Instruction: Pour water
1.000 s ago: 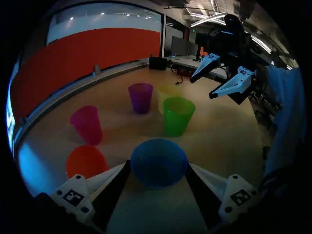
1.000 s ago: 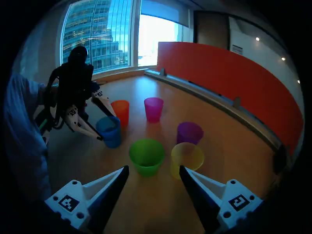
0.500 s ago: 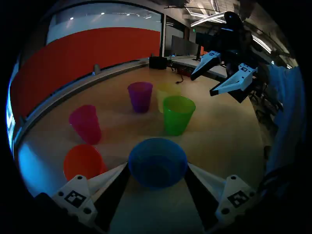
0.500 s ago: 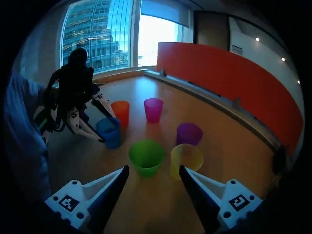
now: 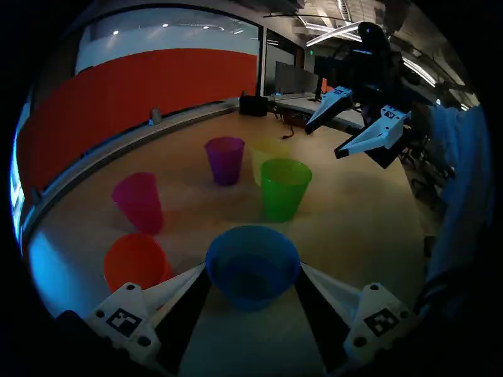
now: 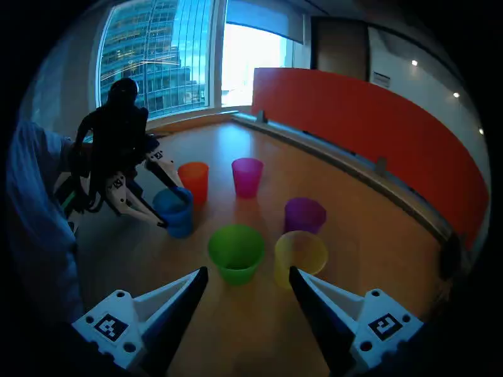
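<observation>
While the left gripper (image 5: 253,269) reaches forward low over the desk (image 5: 358,207), its fingers (image 5: 188,283) close in on both sides of the blue cup (image 5: 253,284), gripping it at the lower middle of the left gripper view. Whether the cup's base rests on the desk I cannot tell. An orange cup (image 5: 134,264) stands just beside it at lower left, with pink (image 5: 138,201), purple (image 5: 224,159), yellow (image 5: 267,154) and green (image 5: 285,187) cups farther up the frame. At upper right, the right gripper (image 5: 322,142) hangs above the desk, pointing down and left, fingers spread wide and empty, a blue sleeve (image 5: 462,188) behind it.
</observation>
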Demonstrator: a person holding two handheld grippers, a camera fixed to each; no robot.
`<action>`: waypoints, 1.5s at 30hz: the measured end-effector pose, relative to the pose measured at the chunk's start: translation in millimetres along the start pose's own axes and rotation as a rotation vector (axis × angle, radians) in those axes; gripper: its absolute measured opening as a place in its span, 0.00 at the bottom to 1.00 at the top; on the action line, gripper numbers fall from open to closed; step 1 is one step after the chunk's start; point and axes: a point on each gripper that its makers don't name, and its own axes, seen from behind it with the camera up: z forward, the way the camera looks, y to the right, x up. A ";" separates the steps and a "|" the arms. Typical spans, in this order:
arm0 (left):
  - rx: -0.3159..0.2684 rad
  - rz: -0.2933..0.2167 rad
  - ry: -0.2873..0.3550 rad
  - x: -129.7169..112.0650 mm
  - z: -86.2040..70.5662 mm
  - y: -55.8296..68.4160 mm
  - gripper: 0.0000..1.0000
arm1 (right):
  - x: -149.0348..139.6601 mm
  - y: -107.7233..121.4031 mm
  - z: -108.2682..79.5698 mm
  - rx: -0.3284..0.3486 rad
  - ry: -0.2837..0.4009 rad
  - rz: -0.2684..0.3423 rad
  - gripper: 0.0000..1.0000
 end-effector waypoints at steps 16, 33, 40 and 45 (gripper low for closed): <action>0.031 0.011 0.074 29.6 -26.0 -6.7 0.86 | -12.2 -5.9 14.2 0.014 -0.009 0.017 1.00; 0.058 0.030 0.178 63.4 -50.5 -9.1 0.86 | -22.6 -10.2 27.7 0.016 -0.009 0.018 1.00; 0.061 0.026 0.201 70.0 -58.0 -10.1 0.86 | -23.0 -11.5 36.4 0.019 -0.010 0.016 1.00; 0.063 0.019 0.213 72.0 -62.6 -11.8 0.86 | -22.7 -12.2 43.2 0.021 -0.008 0.018 1.00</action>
